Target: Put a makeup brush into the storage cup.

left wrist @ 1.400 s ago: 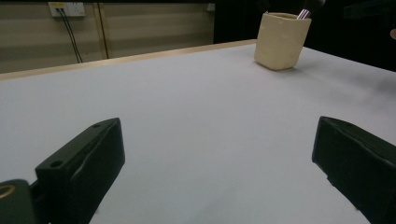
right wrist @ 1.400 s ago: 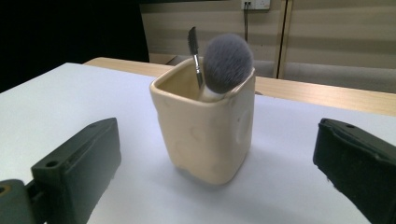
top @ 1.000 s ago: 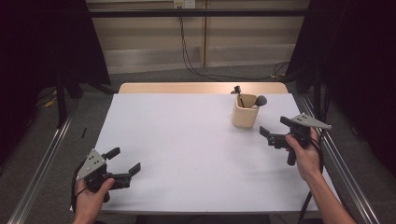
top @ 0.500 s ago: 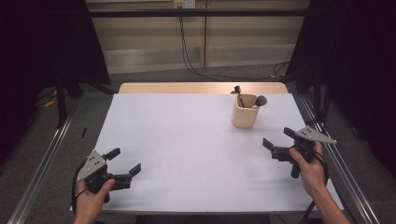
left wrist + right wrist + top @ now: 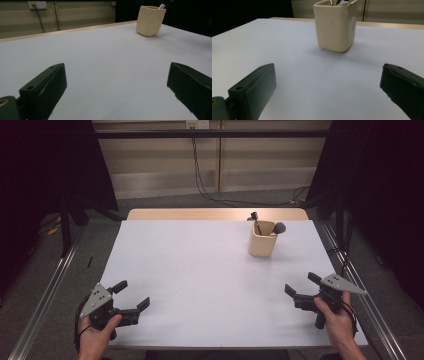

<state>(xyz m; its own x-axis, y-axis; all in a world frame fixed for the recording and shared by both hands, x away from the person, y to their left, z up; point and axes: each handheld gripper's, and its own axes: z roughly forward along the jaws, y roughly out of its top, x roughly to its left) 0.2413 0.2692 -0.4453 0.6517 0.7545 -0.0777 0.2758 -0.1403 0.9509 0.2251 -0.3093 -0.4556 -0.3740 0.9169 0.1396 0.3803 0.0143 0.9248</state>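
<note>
A cream cup (image 5: 262, 244) stands at the far right of the white table (image 5: 210, 270), with dark utensils (image 5: 278, 227) sticking out of its top. The cup (image 5: 150, 20) is far off at the upper right of the left gripper view, and the cup (image 5: 335, 27) is closer, ahead of the jaws, in the right gripper view. My left gripper (image 5: 131, 295) rests open at the near left corner with nothing between its jaws. Held over the near right edge, my right gripper (image 5: 302, 285) is open and empty too.
A strip of bare wood (image 5: 215, 214) runs along the table's far edge. Metal rails (image 5: 47, 287) flank the table on both sides. Black cables (image 5: 200, 175) hang down the back wall to the floor.
The right gripper has drawn back from near the cup toward the near right edge of the table. The left gripper has barely shifted.
</note>
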